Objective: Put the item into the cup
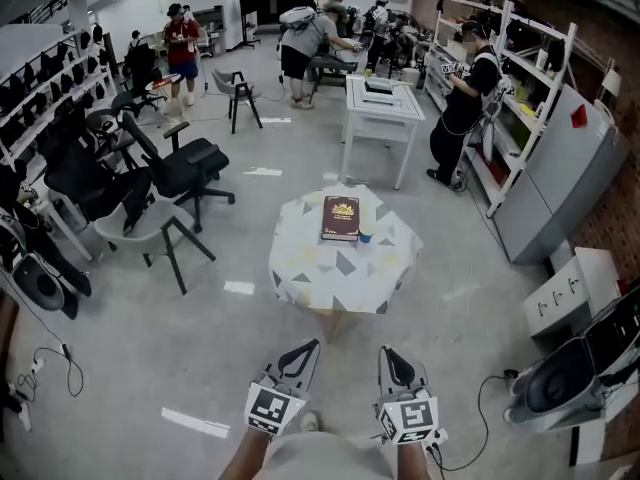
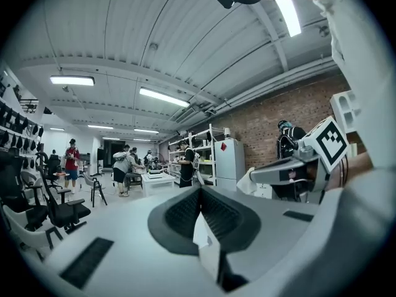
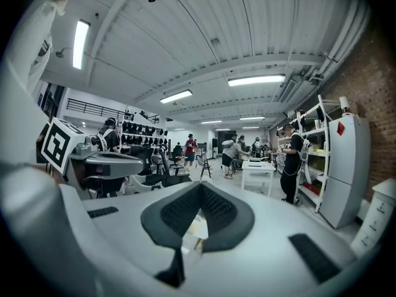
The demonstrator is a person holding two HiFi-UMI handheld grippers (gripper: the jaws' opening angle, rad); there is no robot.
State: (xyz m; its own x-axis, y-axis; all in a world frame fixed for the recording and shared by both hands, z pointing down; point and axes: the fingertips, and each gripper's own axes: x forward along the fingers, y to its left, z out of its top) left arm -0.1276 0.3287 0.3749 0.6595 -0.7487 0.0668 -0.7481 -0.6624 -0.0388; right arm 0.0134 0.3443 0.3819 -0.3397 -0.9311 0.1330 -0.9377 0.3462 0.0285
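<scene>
A small round table [image 1: 300, 268] with a patterned white cloth stands a few steps ahead in the head view. On it lie a dark red book [image 1: 340, 218] and, just right of the book's near corner, a small blue cup [image 1: 365, 236]. Any smaller item beside the cup is too small to tell. My left gripper [image 1: 303, 351] and right gripper [image 1: 392, 360] are held low at the bottom of that view, far short of the table, both shut and empty. In the gripper views, the left gripper [image 2: 199, 190] and right gripper [image 3: 199, 185] show their dark pads meeting at the tips.
Black office chairs [image 1: 185, 168] stand to the left of the table. A white table [image 1: 380, 103] is behind it, and grey cabinets [image 1: 560, 168] and shelving line the right wall. Several people work at the back [image 1: 300, 38]. A cable [image 1: 50, 358] lies on the floor at left.
</scene>
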